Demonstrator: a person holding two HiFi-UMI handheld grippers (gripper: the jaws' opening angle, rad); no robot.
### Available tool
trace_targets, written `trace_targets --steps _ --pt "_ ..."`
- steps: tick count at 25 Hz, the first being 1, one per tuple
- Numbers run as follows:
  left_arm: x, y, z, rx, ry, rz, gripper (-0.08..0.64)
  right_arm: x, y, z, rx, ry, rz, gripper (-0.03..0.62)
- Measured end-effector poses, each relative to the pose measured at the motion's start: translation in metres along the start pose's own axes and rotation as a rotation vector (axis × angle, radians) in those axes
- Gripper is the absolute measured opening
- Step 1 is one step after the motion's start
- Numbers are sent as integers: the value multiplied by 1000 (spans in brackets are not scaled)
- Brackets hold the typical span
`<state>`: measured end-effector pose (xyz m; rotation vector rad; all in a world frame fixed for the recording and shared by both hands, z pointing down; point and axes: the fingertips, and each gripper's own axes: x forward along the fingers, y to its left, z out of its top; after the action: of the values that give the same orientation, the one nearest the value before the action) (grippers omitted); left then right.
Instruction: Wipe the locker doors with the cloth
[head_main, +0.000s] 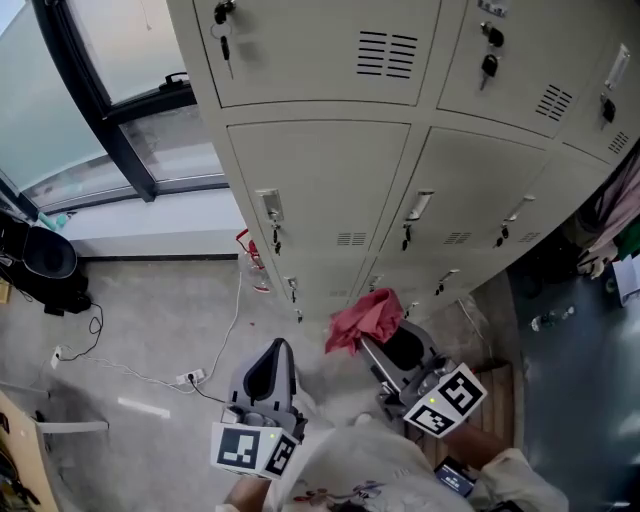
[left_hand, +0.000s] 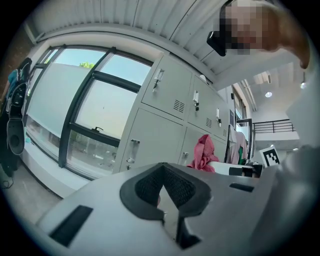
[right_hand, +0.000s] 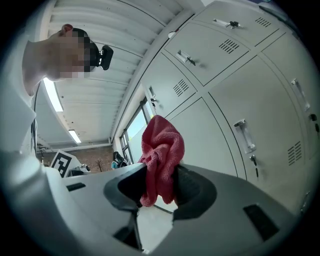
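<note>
**A:** State of the two grippers?

**B:** We noted the right gripper (right_hand: 159, 182) clamped on the red cloth (right_hand: 161, 150), with a loose bunch of it standing out past the jaw tips. The left gripper (left_hand: 162, 187) had its jaws closed together on nothing. It hung just to the left of the right one.

**A:** And the cloth against the locker doors (head_main: 320, 180)?

**B:** It sat directly ahead of the right gripper, near the lowest doors. We could not tell whether it touched them.

**A:** Progress?

**B:** We judged it early. The doors ahead of both grippers showed no wet streak or wiped patch that we could make out. We counted the whole bank as left to do, including the rows above the grippers.
</note>
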<state>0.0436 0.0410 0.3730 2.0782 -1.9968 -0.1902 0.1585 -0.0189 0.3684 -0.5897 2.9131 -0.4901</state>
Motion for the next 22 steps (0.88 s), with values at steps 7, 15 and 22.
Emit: trace_targets --steps 7,15,22 --pt "42 97 34 -24 15 -62 3 103 -14 3 -8 -19 -101 146" --pt "81 133 39 -73 52 -159 3 172 -3 17 -68 -97 -124 146" --pt "96 130 58 -45 16 -199 3 204 -6 35 -127 -98 -205 146"
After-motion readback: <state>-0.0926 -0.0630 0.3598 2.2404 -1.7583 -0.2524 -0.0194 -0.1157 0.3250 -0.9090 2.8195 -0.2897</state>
